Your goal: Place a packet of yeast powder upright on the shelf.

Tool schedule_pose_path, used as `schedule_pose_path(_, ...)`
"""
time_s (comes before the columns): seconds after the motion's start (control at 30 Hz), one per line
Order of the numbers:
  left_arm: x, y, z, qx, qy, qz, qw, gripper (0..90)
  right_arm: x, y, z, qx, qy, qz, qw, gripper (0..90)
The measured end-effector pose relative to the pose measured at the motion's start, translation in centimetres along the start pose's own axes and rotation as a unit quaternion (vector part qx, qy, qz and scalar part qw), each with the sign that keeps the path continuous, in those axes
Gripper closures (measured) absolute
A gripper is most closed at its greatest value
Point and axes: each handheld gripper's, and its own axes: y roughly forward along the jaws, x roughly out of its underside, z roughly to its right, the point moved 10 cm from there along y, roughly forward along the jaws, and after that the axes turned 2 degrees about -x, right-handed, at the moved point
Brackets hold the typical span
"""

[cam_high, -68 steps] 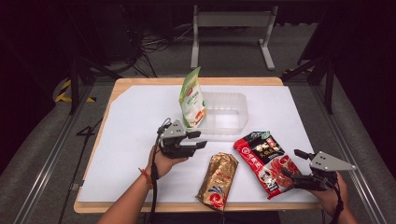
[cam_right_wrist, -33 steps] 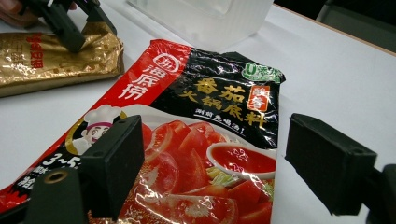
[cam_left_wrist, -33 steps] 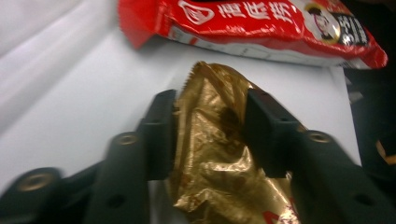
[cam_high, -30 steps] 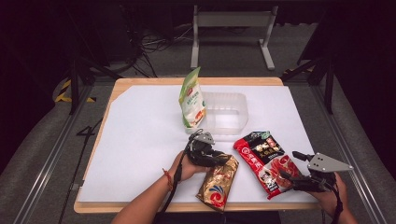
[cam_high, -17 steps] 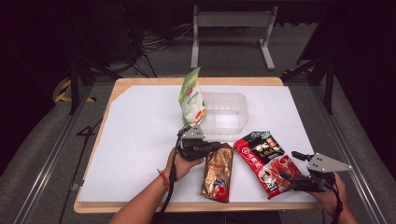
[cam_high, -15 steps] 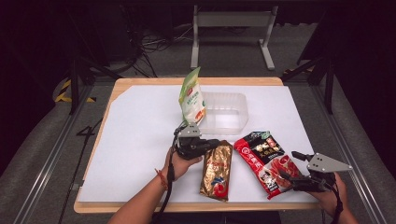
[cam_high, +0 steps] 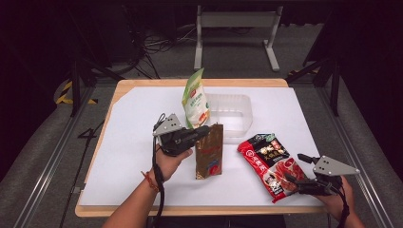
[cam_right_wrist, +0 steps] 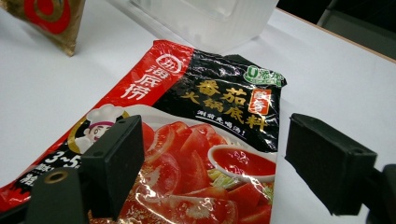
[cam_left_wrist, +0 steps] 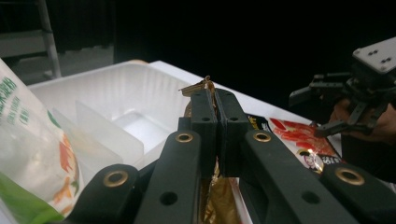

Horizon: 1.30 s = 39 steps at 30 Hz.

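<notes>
nearest the person, at the table's front right, the right gripper rests low at the near end of the red tomato pouch, its jaws spread wide with nothing between them; in the right gripper view the pouch lies flat on the white table cover, its long axis running away from the gripper toward the tray. left of it and a little farther in, the left gripper is clamped on the top edge of the gold-brown pouch; in the left gripper view the jaws are pressed together with a sliver of the pouch's seal poking out above them. the pouch hangs from that grip with its long axis running back toward the person, its bottom end near or on the cover, i cannot tell which. the left hand comes up from the front edge, wrist turned so the jaws point right and slightly away. the relation that matters, as i judge it: the clear plastic tray lies just beyond and to the right of the held pouch, its divided compartments open straight ahead of the left jaws, so the left hand is much the nearer one and would need to lift and carry forward over the near wall. the green and white bag leans at the tray's left end, close beside that path.
</notes>
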Motion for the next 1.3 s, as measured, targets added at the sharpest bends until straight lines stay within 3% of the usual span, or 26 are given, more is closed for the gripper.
schedule_pose_path(0.37, -2.3, -1.0, -0.1, -0.007, 0.002, 0.038, 0.9992, 88.1, 0.0, -0.1, 0.2, 0.004, 0.008, 0.004, 1.0, 19.9)
schedule_pose_path(0.43, -3.6, -1.2, -0.4, -0.009, -0.006, 0.056, 0.9984, 88.1, -0.3, -0.5, 0.3, 0.006, 0.008, 0.018, 0.9998, 20.4)
schedule_pose_path(0.6, -6.6, -1.3, -1.2, -0.042, 0.005, 0.08, 0.9959, 88.1, 0.0, -0.5, 0.7, 0.009, 0.021, 0.015, 0.9996, 20.1)
schedule_pose_path(0.7, -7.8, -1.2, -2.3, -0.062, -0.003, 0.093, 0.9937, 88.1, 0.2, -0.5, 0.7, 0.009, 0.021, 0.014, 0.9996, 20.1)
schedule_pose_path(0.77, -8.0, -0.6, -3.1, -0.077, -0.015, 0.096, 0.9922, 88.1, 0.2, -0.6, 0.7, 0.01, 0.02, 0.014, 0.9996, 20.2)
schedule_pose_path(0.83, -8.1, -0.1, -3.7, -0.094, -0.011, 0.095, 0.991, 88.1, 0.1, -0.6, 0.6, 0.009, 0.018, 0.015, 0.9997, 20.3)
schedule_pose_path(0.87, -8.3, 0.2, -4.0, -0.095, -0.024, 0.1, 0.9901, 88.1, 0.1, -0.6, 0.6, 0.009, 0.018, 0.015, 0.9997, 20.3)
schedule_pose_path(0.97, -8.4, 0.9, -5.2, -0.114, -0.027, 0.097, 0.9884, 88.0, 0.2, -0.6, 0.6, 0.01, 0.017, 0.013, 0.9997, 20.2)
schedule_pose_path(1.03, -8.4, 1.3, -5.5, -0.114, -0.037, 0.094, 0.9883, 88.0, 0.2, -0.5, 0.6, 0.009, 0.017, 0.012, 0.9997, 20.2)
schedule_pose_path(1.1, -8.3, 2.0, -6.1, -0.139, -0.032, 0.088, 0.9858, 88.0, 0.3, -0.5, 0.7, 0.009, 0.016, 0.012, 0.9998, 20.2)
schedule_pose_path(1.17, -8.3, 2.9, -6.6, -0.147, -0.036, 0.085, 0.9849, 88.0, 0.3, -0.5, 0.7, 0.008, 0.018, 0.012, 0.9997, 20.2)
schedule_pose_path(1.2, -8.4, 3.2, -6.8, -0.159, -0.032, 0.084, 0.9833, 88.0, 0.3, -0.5, 0.7, 0.008, 0.019, 0.011, 0.9997, 20.1)
schedule_pose_path(1.27, -8.5, 4.0, -7.4, -0.165, -0.047, 0.085, 0.9815, 88.0, 0.3, -0.5, 0.7, 0.008, 0.018, 0.011, 0.9997, 20.1)
schedule_pose_path(1.3, -8.5, 4.3, -7.7, -0.178, -0.043, 0.082, 0.9798, 88.0, 0.3, -0.5, 0.7, 0.008, 0.018, 0.011, 0.9997, 20.1)
